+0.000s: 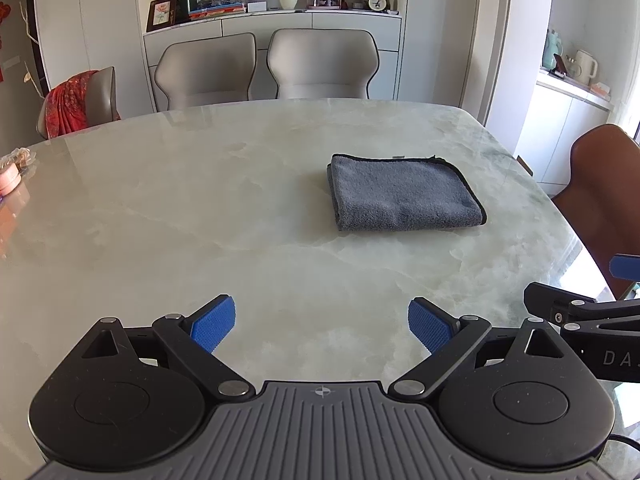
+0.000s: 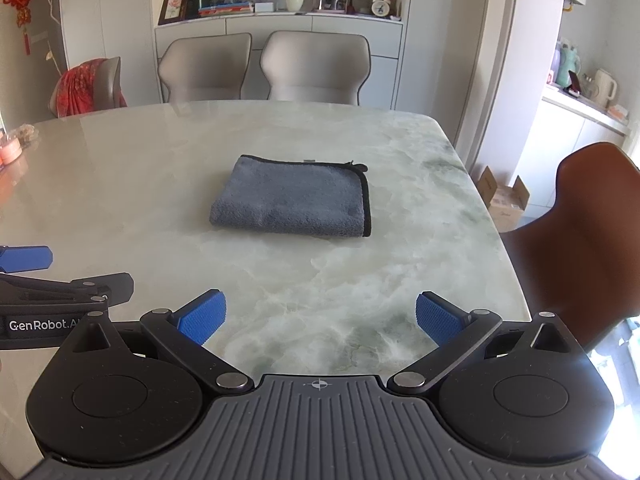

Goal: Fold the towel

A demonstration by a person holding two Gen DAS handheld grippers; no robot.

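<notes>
A grey towel with black edging lies folded into a thick rectangle on the marble table; it also shows in the right wrist view. My left gripper is open and empty, held above the table's near part, well short of the towel and to its left. My right gripper is open and empty, held back from the towel, which lies ahead and slightly left of it. Each gripper shows at the edge of the other's view.
Two grey chairs stand at the table's far side, a brown chair at its right. A chair with red cloth is at far left. Small pink items sit at the table's left edge. A cardboard box lies on the floor.
</notes>
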